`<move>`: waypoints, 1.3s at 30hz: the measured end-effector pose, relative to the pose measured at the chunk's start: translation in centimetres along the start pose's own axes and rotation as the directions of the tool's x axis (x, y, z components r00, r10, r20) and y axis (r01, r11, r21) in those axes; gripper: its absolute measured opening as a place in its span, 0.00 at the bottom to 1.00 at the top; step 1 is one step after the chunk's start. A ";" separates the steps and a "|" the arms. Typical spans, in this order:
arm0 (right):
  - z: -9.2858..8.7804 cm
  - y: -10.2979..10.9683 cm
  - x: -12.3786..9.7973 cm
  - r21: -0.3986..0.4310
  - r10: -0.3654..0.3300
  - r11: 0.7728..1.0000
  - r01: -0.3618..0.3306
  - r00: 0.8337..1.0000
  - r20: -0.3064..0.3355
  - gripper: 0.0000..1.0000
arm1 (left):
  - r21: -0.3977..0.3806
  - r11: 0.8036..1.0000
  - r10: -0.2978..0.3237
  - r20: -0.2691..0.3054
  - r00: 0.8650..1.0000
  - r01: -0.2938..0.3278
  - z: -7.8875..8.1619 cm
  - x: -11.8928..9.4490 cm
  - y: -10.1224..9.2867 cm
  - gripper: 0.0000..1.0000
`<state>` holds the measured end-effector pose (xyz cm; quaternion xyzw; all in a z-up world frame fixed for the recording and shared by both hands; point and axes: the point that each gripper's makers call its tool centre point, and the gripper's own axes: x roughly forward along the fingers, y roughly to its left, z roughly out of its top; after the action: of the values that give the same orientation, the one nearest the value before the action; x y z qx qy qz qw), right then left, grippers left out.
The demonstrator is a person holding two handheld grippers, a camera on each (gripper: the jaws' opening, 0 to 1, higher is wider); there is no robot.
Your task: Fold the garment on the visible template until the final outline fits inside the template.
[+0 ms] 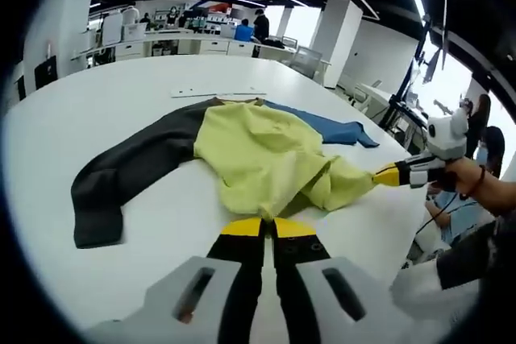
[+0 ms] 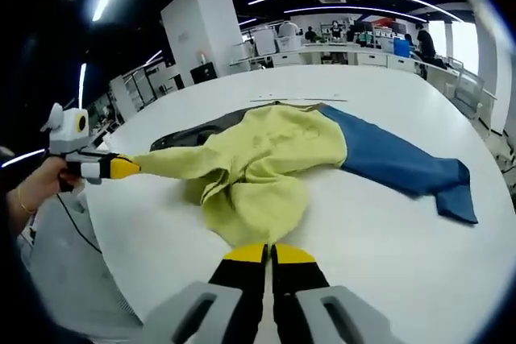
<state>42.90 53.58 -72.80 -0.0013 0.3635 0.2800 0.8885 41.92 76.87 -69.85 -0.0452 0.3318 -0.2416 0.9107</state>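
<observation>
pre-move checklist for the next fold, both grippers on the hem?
1. Left gripper shut on the yellow hem of the garment: ok.
2. Right gripper shut on the yellow hem: ok.
3. Both sleeves on the table, dark sleeve and blue sleeve: ok.
4. Yellow body lying flat: not ok, bunched and creased between the grippers.
5. Template outline around the garment: cannot tell, just a thin strip shows past the collar.
6. Garment inside table edges: ok.
</observation>
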 end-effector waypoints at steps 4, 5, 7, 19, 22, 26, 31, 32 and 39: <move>-0.8 -0.4 -0.8 0.018 -0.002 1.000 0.002 1.000 -0.007 0.00 | -0.005 1.000 -0.006 -0.018 1.000 0.006 -1.1 -1.0 -0.4 0.00; -1.1 -0.5 -1.0 0.021 -0.006 1.000 0.006 1.000 -0.012 0.00 | -0.009 1.000 -0.006 -0.022 1.000 0.006 -1.5 -1.3 -0.5 0.00; -1.6 -0.7 -1.4 0.025 -0.010 1.000 0.010 1.000 -0.018 0.00 | -0.024 1.000 0.002 -0.030 1.000 -0.003 -2.1 -1.6 -0.4 0.00; -3.6 -2.4 -3.2 0.062 -0.050 0.997 0.054 0.997 -0.054 0.00 | -0.058 0.996 0.062 -0.071 0.996 -0.066 -4.7 -4.3 1.7 0.00; -4.2 -2.9 -3.7 0.061 -0.064 0.996 0.068 0.995 -0.070 0.00 | -0.059 0.995 0.079 -0.086 0.993 -0.084 -5.3 -5.1 2.2 0.00; -4.6 -3.5 -4.6 0.049 -0.080 0.995 0.083 0.995 -0.054 0.00 | -0.060 0.993 0.093 -0.111 0.989 -0.100 -6.4 -5.7 2.9 0.00; -6.5 -3.3 -5.3 0.078 -0.081 0.993 0.089 0.991 -0.102 0.00 | -0.063 0.993 0.089 -0.135 0.987 -0.099 -7.5 -5.9 2.8 0.00; -6.7 -3.1 -5.3 0.081 -0.076 0.993 0.084 0.991 -0.107 0.00 | -0.059 0.993 0.092 -0.143 0.986 -0.101 -7.7 -6.0 2.8 0.00; -8.8 -2.6 -5.3 0.072 -0.087 0.992 0.100 0.984 -0.158 0.00 | -0.024 0.995 0.095 -0.193 0.977 -0.102 -9.2 -6.2 2.5 0.00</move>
<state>35.46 46.91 -76.37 -0.0049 0.4418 0.2223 0.8691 33.04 82.66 -74.02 -0.0206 0.4239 -0.1938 0.8845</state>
